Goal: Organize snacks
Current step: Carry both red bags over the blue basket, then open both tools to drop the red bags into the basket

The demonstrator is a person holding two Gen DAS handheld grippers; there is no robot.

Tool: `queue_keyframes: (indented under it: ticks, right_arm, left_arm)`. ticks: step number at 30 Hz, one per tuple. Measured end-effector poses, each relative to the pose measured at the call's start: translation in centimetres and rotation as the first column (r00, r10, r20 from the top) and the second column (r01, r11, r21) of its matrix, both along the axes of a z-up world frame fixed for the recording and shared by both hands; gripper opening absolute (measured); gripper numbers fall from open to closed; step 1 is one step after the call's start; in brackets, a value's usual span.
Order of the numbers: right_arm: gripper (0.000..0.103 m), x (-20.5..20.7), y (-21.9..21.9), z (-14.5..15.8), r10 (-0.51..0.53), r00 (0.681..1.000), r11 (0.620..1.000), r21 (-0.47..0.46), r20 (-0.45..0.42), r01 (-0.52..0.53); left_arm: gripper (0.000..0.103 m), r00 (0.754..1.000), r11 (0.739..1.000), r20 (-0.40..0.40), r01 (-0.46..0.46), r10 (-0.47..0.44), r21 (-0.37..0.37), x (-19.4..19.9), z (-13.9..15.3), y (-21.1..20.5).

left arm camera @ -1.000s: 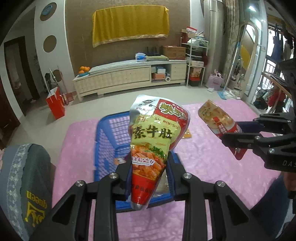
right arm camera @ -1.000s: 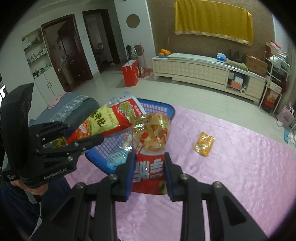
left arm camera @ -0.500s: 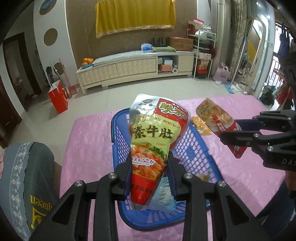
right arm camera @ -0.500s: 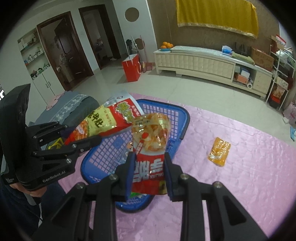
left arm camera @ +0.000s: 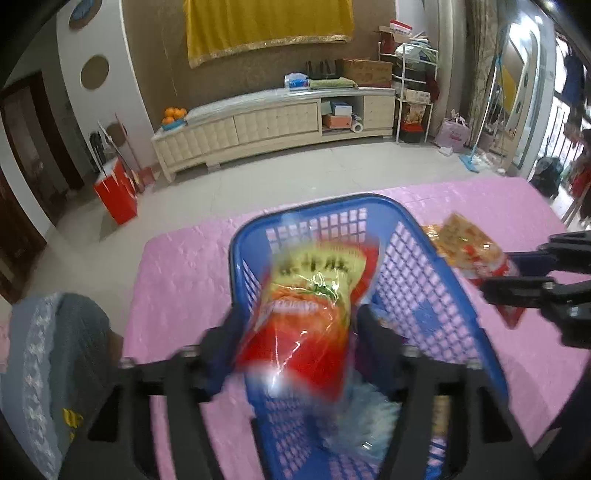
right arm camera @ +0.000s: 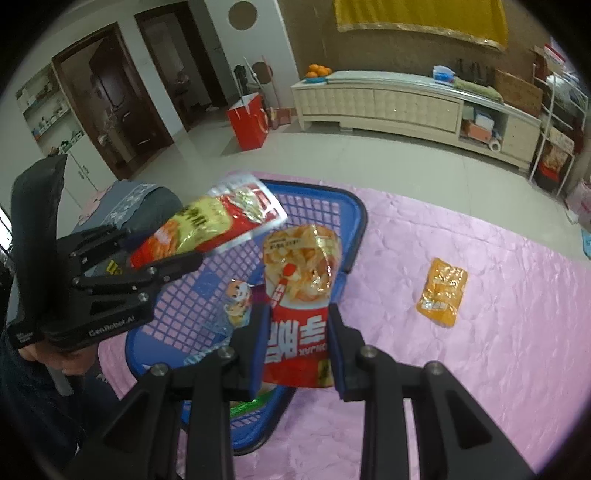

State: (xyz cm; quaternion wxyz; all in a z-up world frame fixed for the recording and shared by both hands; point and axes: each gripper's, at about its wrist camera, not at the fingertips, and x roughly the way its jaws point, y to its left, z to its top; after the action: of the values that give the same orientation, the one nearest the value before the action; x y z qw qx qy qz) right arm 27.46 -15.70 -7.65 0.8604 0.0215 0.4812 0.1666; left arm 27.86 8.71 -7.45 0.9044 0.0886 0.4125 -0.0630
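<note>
Both tools have dropped closer to the blue basket (left arm camera: 436,258) since a second ago, and the left tool (left arm camera: 295,343), then clamped on the yellow-and-red snack pouch (left arm camera: 314,306), is now opening its jaws; the pouch, motion-blurred, sits between the parted fingers over the basket's interior, and whether the pads still touch it cannot be told. The right tool (right arm camera: 295,354) pinches a red-and-orange snack pack (right arm camera: 299,291) by its lower end, upright just above the basket's near right rim. Inside the basket lie a clear-and-blue packet (right arm camera: 232,306) and a green wrapper at the near end. The basket stands on a table (right arm camera: 498,350) covered in pink quilted cloth; a small orange sachet (right arm camera: 441,291) lies alone on the cloth, well apart to the basket's right. Behind, a tiled floor runs to a long cream cabinet (left arm camera: 273,125) under a yellow hanging (left arm camera: 266,26), with oranges (left arm camera: 173,114) on its left end and a red paper bag (left arm camera: 116,190) on the floor. A grey cushioned seat (left arm camera: 51,365) presses against the table's left edge, leaving little room there; the cloth right of the basket is open.
</note>
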Motion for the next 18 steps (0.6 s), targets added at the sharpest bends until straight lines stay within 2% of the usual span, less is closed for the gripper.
queue_keyframes:
  ticks: [3, 9, 18]
  right_arm:
    - [0.034, -0.3, -0.3, 0.4, 0.002, 1.0, 1.0, -0.003, 0.004, -0.002]
    - [0.034, -0.7, -0.3, 1.9, 0.003, 1.0, 1.0, 0.007, 0.025, -0.003]
    - [0.034, -2.2, 2.2, 4.0, 0.044, 0.997, 0.999, -0.003, 0.063, -0.044]
  left_arm:
    - [0.065, 1.0, 1.0, -0.013, -0.004, 0.004, 0.005, 0.2, -0.1, 0.2]
    - [0.065, 0.999, 0.999, -0.004, -0.032, 0.032, -0.032, -1.5, 1.1, 1.1]
    - [0.068, 0.996, 0.994, 0.033, -0.084, 0.086, -0.065, -4.9, 3.5, 3.1]
